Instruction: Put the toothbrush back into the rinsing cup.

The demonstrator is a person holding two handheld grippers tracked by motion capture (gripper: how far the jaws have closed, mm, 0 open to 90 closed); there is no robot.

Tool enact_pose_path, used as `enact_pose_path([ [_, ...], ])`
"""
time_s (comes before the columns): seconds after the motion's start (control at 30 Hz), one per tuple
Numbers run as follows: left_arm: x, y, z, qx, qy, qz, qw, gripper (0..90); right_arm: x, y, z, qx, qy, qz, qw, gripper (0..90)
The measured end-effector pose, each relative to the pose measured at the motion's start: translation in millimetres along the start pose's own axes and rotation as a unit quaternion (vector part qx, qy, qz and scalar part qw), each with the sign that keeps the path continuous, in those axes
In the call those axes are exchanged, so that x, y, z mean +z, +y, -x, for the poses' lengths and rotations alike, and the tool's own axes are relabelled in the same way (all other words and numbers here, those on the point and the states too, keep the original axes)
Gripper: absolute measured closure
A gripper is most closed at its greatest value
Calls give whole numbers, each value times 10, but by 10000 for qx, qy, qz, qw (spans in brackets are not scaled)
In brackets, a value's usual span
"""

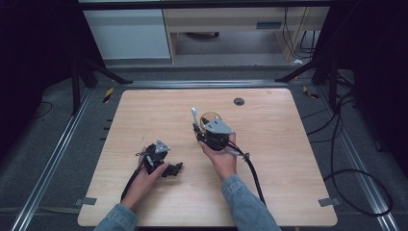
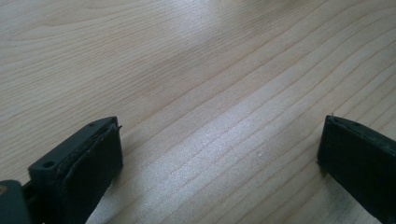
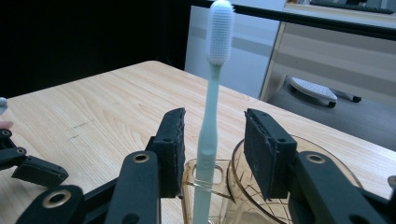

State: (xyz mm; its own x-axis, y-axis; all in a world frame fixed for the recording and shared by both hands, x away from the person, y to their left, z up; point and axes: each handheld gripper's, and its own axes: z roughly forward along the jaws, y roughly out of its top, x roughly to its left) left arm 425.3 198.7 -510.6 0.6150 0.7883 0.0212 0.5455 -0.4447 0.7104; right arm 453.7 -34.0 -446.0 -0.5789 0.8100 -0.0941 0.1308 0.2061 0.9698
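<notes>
The right claw (image 3: 212, 149) stands partly spread around a pale green toothbrush (image 3: 210, 116) without pinching it, the brush upright in a clear amber cup (image 3: 243, 186) on the wood-grain worktop (image 3: 93, 107).

One toothbrush (image 3: 208, 126), one amber cup (image 3: 261, 205), two hand-held grippers, one table (image 1: 288, 159).

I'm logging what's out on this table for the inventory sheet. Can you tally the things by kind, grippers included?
Toothbrush, pale green, upright: 1
Cup, clear amber, with a handle slot holding the brush: 1
Grippers, left gripper and right gripper: 2
Total: 4
</notes>
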Motion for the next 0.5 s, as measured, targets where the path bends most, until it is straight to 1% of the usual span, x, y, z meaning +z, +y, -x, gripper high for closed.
enact_pose_path([
  [0.17,0,0,0,1,0,-1,10000,0,-56,36,25,21,-17,-87,10000,552],
  [0.33,0,0,0,4,0,-2,10000,0,-102,59,18,-110,-11,-250,9996,508],
  [0.5,0,0,0,2,0,-1,10000,0,-135,78,37,-70,-31,-312,9995,474],
])
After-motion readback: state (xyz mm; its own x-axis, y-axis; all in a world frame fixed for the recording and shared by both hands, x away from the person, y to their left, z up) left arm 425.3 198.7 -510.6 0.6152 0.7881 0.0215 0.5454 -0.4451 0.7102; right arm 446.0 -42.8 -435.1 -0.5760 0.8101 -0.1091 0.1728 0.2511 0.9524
